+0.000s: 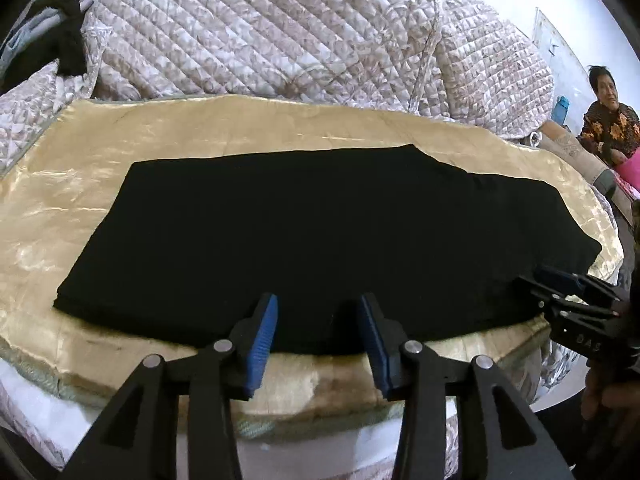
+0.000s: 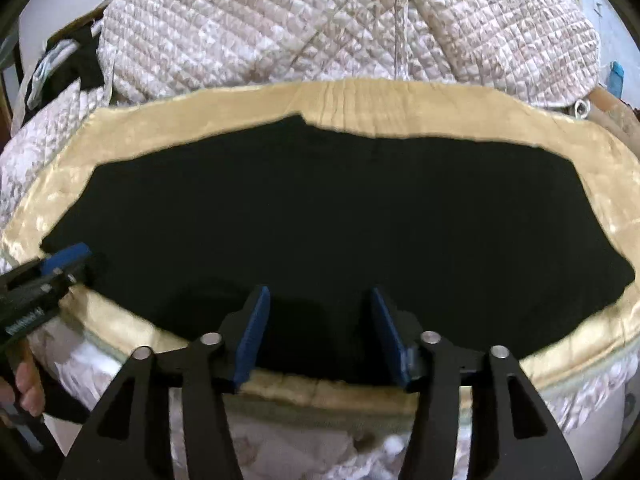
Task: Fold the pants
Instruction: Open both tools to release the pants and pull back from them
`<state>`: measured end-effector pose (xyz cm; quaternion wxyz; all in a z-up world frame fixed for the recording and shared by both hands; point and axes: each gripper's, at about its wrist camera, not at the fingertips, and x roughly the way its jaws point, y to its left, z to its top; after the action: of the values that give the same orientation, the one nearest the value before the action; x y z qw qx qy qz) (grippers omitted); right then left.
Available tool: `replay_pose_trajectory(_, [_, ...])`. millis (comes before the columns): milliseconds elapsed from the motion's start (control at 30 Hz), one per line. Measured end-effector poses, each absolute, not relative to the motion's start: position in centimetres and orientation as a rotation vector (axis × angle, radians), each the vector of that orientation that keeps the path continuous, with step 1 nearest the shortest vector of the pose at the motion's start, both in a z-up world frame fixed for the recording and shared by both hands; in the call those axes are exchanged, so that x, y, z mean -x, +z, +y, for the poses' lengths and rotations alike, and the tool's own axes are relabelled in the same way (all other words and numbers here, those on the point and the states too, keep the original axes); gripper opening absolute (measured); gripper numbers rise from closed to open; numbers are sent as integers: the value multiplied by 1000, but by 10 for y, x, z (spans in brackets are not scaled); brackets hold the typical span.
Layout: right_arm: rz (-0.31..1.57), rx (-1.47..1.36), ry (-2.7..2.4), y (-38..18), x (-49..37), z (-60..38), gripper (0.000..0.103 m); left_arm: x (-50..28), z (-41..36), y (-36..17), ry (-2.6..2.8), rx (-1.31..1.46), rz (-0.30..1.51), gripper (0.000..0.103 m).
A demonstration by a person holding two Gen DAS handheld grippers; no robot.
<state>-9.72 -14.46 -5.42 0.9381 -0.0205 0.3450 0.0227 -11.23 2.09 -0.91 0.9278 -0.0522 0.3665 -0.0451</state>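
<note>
Gold satin cover (image 1: pixel 280 120), black pants (image 1: pixel 304 236) flat, left gripper (image 1: pixel 318 304) and right gripper (image 2: pixel 318 296) jaws spread ("DAS" lettering).

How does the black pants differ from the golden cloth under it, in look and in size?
The black pants are matte and dark with no visible pattern; the golden cloth is shiny, with bright creases. The pants are smaller: the golden cloth shows as a border on every side of them. The pants lie on top, the cloth beneath. Both lie spread flat on the quilted bed cover.
</note>
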Motion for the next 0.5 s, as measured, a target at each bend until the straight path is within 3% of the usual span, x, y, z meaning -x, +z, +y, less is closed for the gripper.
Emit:
replay_pose_trajectory(167, [682,-8,69,-58,98,-150,63,116,21,-11,-100,89,725,47])
replay_pose_trajectory(500, [592,3,64,-41,113,-144,63,121,48,-6,44,83,719,47])
